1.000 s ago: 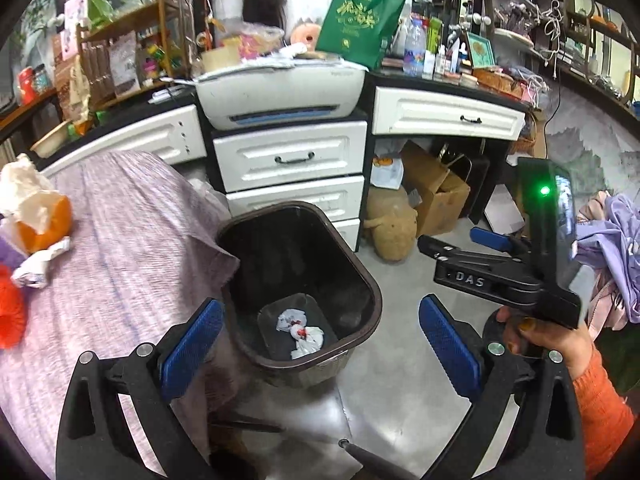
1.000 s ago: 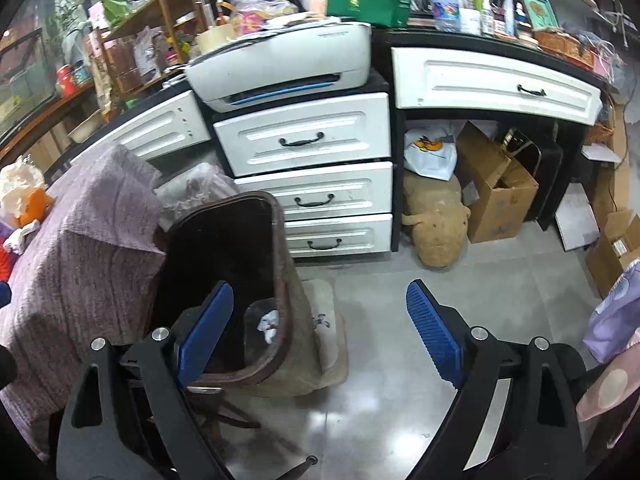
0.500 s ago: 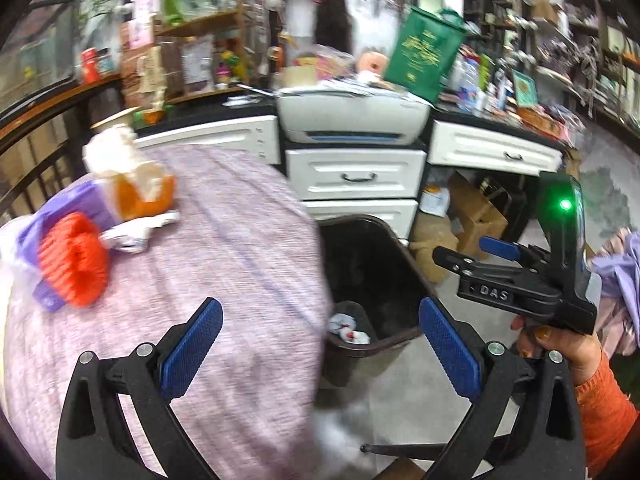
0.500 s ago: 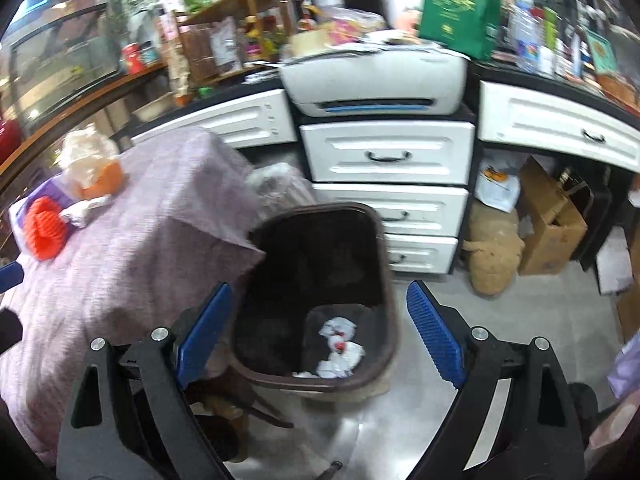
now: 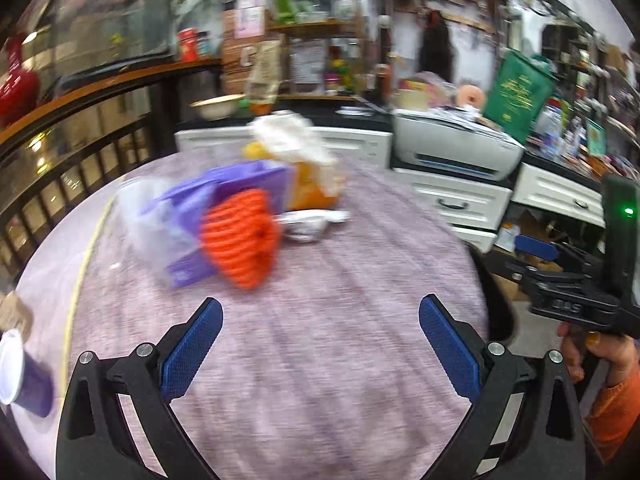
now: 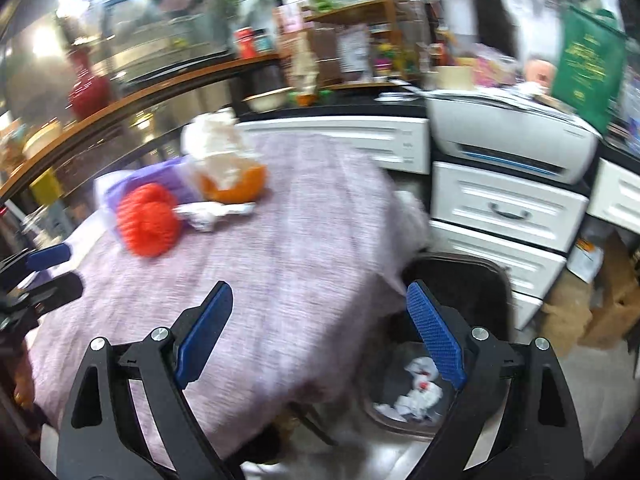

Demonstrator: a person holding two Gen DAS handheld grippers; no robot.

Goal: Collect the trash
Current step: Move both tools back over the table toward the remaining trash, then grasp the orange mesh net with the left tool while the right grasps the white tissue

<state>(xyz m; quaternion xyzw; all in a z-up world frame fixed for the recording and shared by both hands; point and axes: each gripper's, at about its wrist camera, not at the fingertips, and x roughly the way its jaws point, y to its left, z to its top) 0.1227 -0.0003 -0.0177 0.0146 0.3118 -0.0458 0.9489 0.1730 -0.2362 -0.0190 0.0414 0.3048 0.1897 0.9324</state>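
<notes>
While the trash is lying in a small heap on the far left part of the table (image 5: 360,320), both grippers are empty and facing it. The heap is made of an orange net ball (image 5: 240,238), a crumpled white wrapper (image 5: 310,224) just right of it, a purple packet (image 5: 224,196) behind, and an orange bag with white paper (image 5: 304,168) at the far side. The left gripper (image 5: 320,340) is hovering over the near cloth with fingers spread wide; the right gripper (image 6: 320,328) is also spread, between the table edge and the dark bin (image 6: 492,280) on the right, where white scraps (image 6: 416,392) are lying. The step in hand seems to be reaching for a next piece; the next move calls for going forward, closing on one item, probably the net ball.
</notes>
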